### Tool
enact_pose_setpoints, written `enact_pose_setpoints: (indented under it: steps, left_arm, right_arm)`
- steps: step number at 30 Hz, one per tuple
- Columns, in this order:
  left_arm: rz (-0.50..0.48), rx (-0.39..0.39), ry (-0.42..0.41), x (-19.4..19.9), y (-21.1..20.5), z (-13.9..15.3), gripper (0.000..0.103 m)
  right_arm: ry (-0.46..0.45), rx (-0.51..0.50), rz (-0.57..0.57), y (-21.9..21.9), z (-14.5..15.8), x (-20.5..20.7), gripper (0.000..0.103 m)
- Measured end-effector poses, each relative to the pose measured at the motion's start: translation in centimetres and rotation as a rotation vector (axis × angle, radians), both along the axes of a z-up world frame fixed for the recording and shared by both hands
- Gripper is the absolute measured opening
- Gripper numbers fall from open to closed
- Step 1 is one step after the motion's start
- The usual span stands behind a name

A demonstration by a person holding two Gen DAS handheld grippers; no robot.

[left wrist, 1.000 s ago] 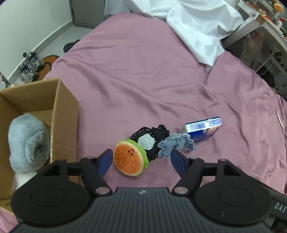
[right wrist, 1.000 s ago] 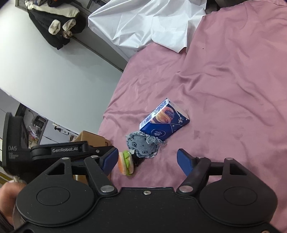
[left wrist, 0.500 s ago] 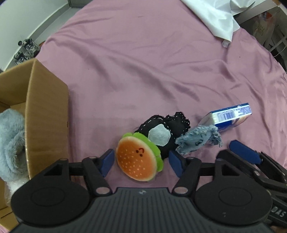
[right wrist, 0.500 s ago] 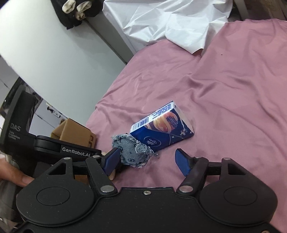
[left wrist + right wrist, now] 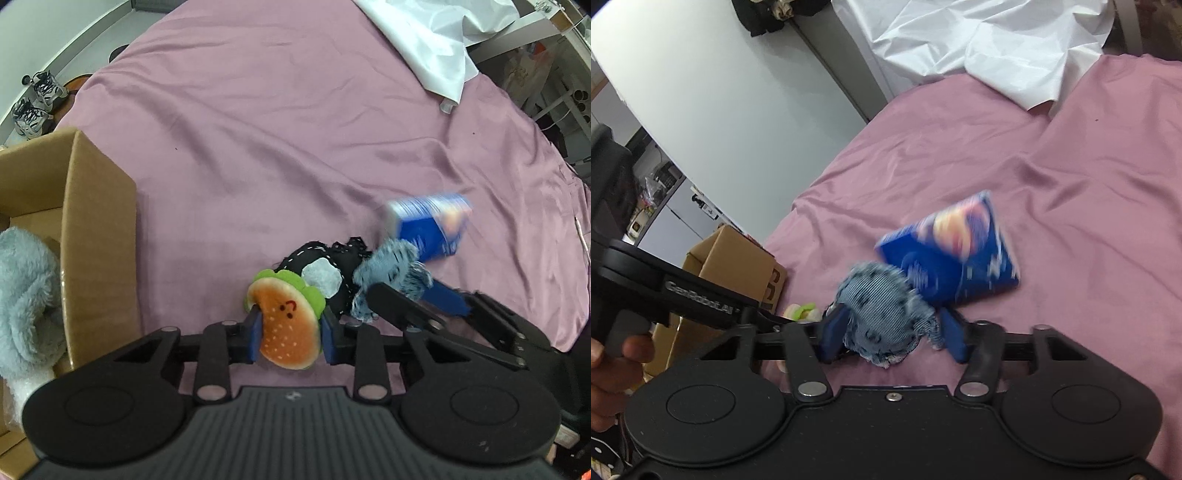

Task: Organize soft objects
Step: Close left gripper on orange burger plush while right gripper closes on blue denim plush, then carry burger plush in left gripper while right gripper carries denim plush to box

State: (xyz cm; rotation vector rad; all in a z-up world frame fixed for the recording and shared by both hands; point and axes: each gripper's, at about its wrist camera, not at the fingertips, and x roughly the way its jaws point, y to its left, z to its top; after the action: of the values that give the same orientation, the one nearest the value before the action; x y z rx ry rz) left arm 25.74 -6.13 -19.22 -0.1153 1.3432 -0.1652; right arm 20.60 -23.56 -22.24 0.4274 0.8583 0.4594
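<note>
While the left gripper [image 5: 289, 338] squeezes its jaws tight on the burger plush [image 5: 286, 325], the toy sits low on the pink bedsheet [image 5: 258, 147], just right of the cardboard box [image 5: 98, 236]; a grey fluffy toy [image 5: 26, 295] fills that box; behind the burger lies a black felt toy [image 5: 332, 266], touching it; over to the right gripper [image 5: 892, 334], its jaws pressing both sides of the frayed denim plush [image 5: 886, 314], apparently clamped on it; a blue carton [image 5: 960, 254] looks blurred right behind the denim, tipped on the sheet; a white cloth [image 5: 997, 44] is bunched at the far end of the bed; the black felt toy and denim plush touch in the left view.
</note>
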Motion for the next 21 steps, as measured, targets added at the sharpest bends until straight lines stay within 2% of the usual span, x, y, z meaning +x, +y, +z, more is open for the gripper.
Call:
enact_pose_setpoints:
  steps: [1,8,21]
  left_arm:
    - [-0.001,-0.001,-0.004,0.0,0.1,0.2,0.030]
    - [-0.008,-0.005,-0.043,-0.8,0.4,1.6,0.030]
    - [0.025,-0.027,-0.126,-2.1,1.7,5.0,0.030]
  right_arm:
    - [0.003,-0.002,0.005,0.1,0.0,-0.1,0.036]
    - [-0.011,-0.012,-0.011,0.3,0.6,-0.8,0.028]
    - [-0.055,-0.033,-0.067,0.3,2.7,-2.7,0.026]
